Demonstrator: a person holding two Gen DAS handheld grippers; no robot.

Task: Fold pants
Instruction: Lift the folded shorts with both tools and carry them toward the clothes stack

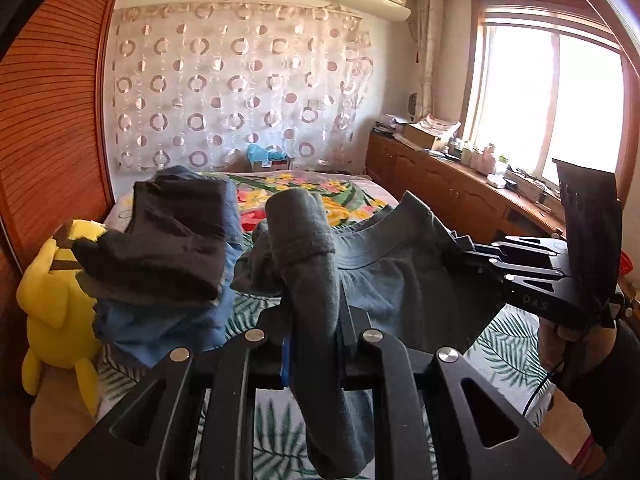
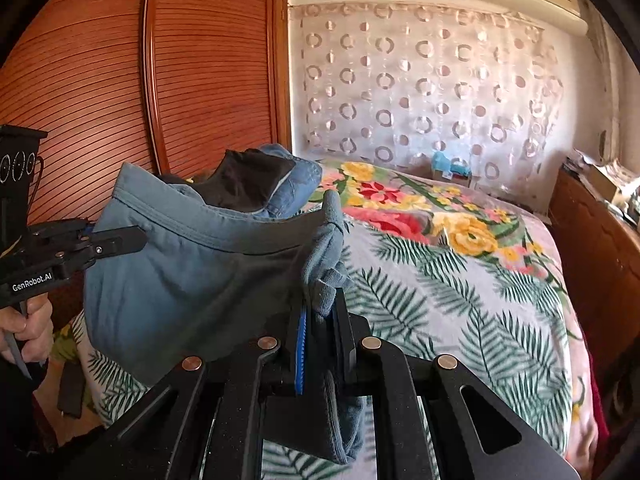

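Note:
Grey-blue pants [image 1: 400,280] hang stretched by the waistband between my two grippers, above the bed. My left gripper [image 1: 314,312] is shut on one bunched end of the waistband, and fabric droops over its fingers. My right gripper [image 1: 460,245] comes in from the right and pinches the other end. In the right wrist view the pants [image 2: 192,280] spread out to the left. There my right gripper [image 2: 320,308] is shut on a gathered fold. My left gripper [image 2: 140,238] clamps the far corner, with a hand on its handle.
A pile of clothes [image 1: 160,248], dark grey on blue denim, sits on the bed's left side by a yellow plush toy [image 1: 56,280]. The leaf and flower blanket [image 2: 460,280] covers the bed. A wooden wardrobe [image 2: 120,80] stands left, and a low cabinet [image 1: 448,188] runs under the window.

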